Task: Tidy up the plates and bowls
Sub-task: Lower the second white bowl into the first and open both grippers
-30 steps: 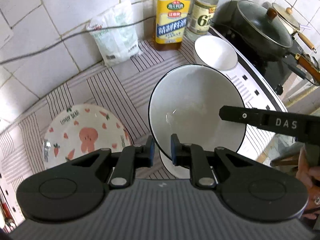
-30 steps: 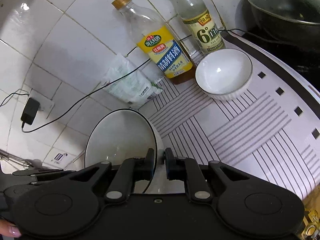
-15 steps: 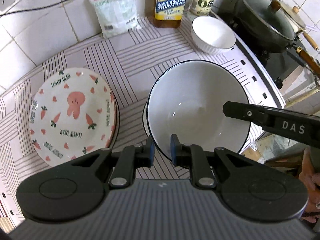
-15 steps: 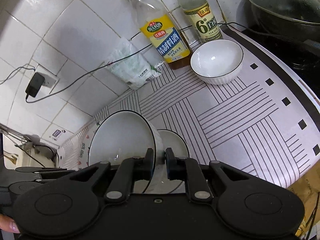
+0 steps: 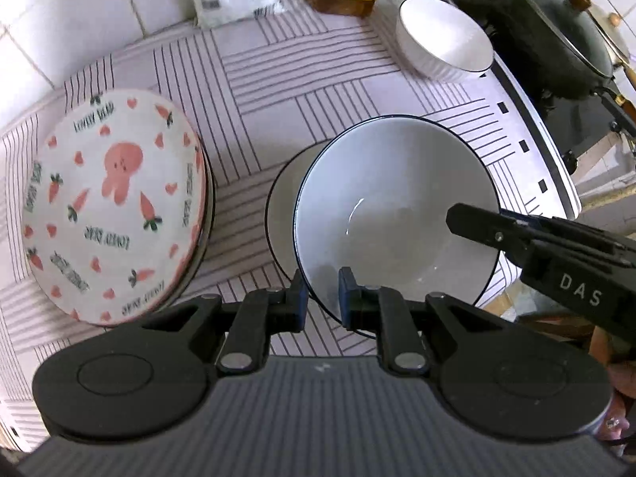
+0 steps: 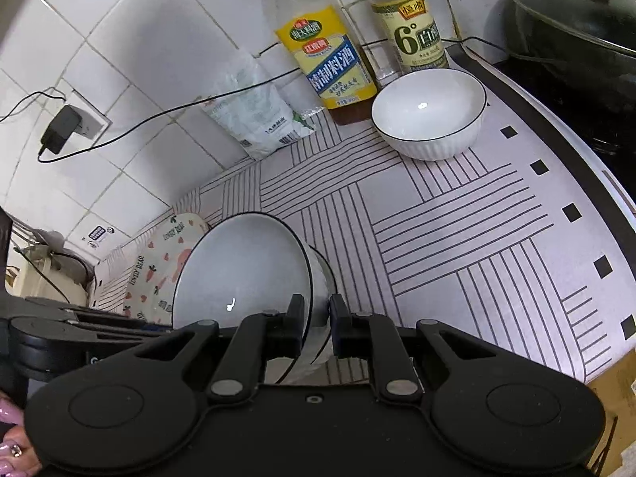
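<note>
On the striped counter [image 5: 302, 91], a carrot-print plate [image 5: 111, 206] lies at the left of the frame, a small ribbed bowl [image 5: 445, 45] and bottles [image 6: 330, 59] at the top. The left gripper [image 5: 322, 298] and right gripper [image 6: 316, 326] each clamp the rim of the large bowl [image 5: 393, 206], centre frame. It is tilted over a second bowl [image 5: 280, 214] beneath.

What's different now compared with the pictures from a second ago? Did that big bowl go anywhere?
The big bowl, gripped at its rim by both the left gripper and the right gripper, has come down toward the second bowl on the striped mat, now partly over it. Both grips stayed shut. The rabbit plate and small ribbed bowl stayed put.
</note>
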`<state>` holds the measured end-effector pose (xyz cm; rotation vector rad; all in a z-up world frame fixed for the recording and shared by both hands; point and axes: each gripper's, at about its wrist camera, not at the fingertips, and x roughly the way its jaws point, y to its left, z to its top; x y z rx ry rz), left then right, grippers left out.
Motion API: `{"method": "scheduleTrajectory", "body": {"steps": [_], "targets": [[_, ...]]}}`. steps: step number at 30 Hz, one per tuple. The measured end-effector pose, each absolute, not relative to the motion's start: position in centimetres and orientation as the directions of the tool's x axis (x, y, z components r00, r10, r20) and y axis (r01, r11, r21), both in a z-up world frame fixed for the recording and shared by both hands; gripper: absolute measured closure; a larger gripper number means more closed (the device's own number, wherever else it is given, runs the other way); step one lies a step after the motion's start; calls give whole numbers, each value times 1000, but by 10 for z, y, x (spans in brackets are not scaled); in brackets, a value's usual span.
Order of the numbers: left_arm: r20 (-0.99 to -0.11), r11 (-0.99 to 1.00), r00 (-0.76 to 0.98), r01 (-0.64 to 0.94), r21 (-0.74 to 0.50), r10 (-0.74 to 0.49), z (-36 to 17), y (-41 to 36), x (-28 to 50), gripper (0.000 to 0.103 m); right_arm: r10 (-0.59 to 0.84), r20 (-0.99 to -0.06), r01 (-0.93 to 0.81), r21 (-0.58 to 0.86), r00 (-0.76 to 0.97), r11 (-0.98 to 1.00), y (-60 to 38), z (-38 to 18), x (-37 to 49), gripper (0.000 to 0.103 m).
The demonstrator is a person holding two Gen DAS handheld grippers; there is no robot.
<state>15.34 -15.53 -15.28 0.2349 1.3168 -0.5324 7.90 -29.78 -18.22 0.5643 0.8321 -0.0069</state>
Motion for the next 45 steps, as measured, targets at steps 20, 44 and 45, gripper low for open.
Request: {"method": "scheduleTrajectory", "body": {"steps": [20,44,45], "targets": [[-979,912,131,399,-93,-158,-166,-152,169,88,106,-751,26,161,652,987,-257,-190,101,86],[-984,902,143,431,-34,-106,-154,-164,154,63,73,-711,-57,46,700,997,-257,-186,80,63],[-984,899,151,438,-21,-97,-151,-165,152,63,82,-701,-64,52,708,997,-259,-183,74,62]]}}
